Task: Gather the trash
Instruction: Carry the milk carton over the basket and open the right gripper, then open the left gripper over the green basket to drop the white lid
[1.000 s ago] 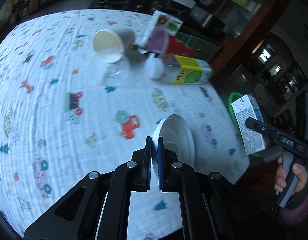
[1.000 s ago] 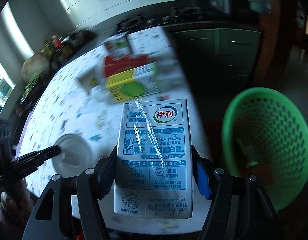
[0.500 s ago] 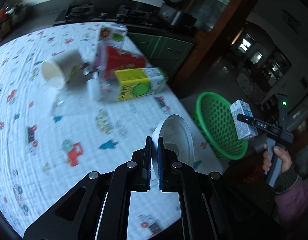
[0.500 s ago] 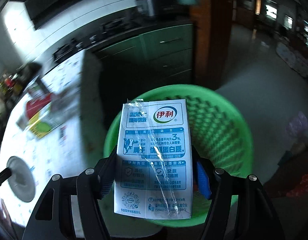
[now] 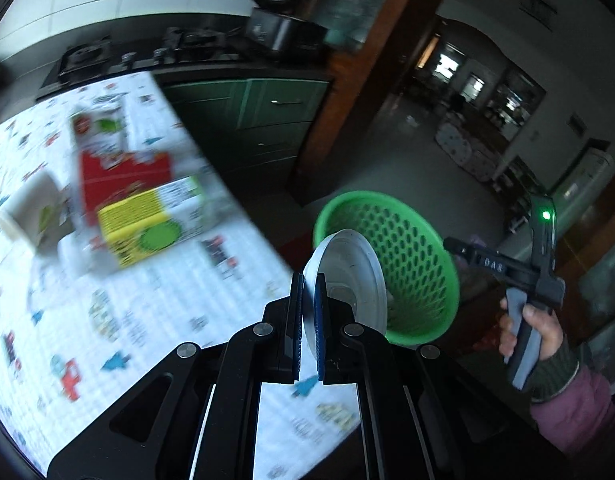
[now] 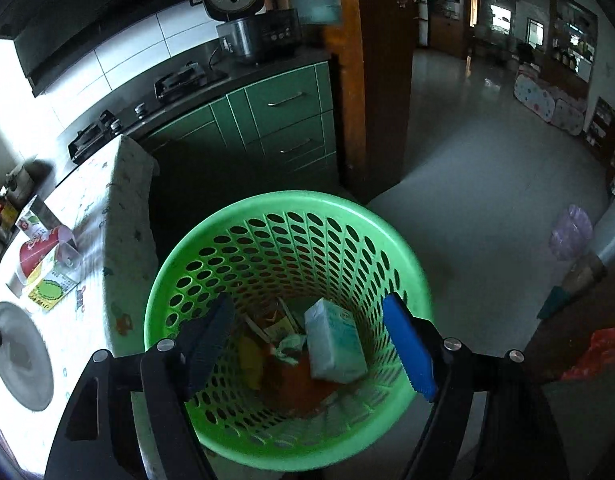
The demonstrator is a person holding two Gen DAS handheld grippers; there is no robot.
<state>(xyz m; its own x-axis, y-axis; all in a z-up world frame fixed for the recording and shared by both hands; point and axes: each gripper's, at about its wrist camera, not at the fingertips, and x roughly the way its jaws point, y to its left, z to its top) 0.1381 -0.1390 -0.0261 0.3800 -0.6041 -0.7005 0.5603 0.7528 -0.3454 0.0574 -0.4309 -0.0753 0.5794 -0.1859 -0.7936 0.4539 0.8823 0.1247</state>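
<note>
- Pinching a white plastic lid (image 5: 349,276) by its rim, your left gripper (image 5: 309,322) sits low centre of its frame, above the patterned tablecloth (image 5: 155,300).
- Your right gripper (image 6: 307,344) is opening, nothing between its fingers.
- The milk carton (image 6: 333,342) lies inside the green basket (image 6: 267,208), lower centre.
</note>
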